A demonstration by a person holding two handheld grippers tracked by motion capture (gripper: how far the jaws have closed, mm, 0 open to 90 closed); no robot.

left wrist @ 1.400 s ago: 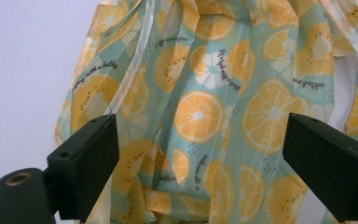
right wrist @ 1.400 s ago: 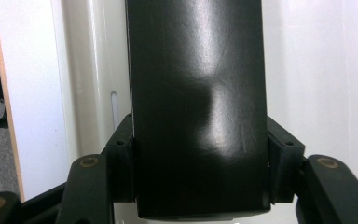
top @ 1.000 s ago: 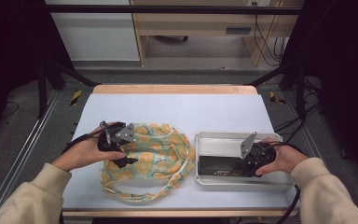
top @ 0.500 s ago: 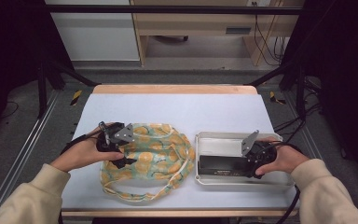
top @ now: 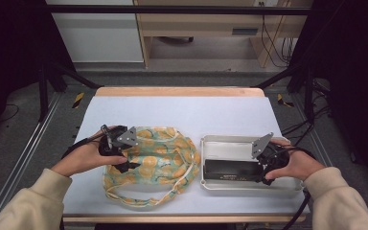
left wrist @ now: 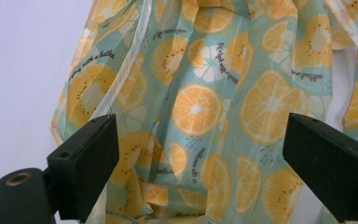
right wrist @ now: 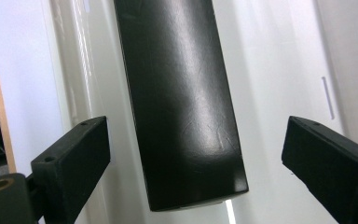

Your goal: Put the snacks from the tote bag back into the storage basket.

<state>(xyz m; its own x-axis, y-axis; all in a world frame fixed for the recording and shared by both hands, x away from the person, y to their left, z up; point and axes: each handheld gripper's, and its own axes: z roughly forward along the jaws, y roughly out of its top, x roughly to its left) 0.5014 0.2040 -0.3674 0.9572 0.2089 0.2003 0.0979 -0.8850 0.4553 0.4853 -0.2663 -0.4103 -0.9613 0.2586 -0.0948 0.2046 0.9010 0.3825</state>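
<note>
Between the earlier high view and this one, only the right gripper [top: 263,168] changes: its jaws have just been opening and now stand wide apart, pads clear of the black box [right wrist: 182,102] lying between them in the white tray [top: 230,143]. Release of the box thus appears complete (it rests flat on the tray floor). Left gripper [left wrist: 200,175] hovers over the fruit-print bag [top: 160,155], jaws likewise apart, with cloth beneath them but not pinched. Judged remaining: any handling of the bag, which lies just left of the tray on the table [top: 182,110].
</note>
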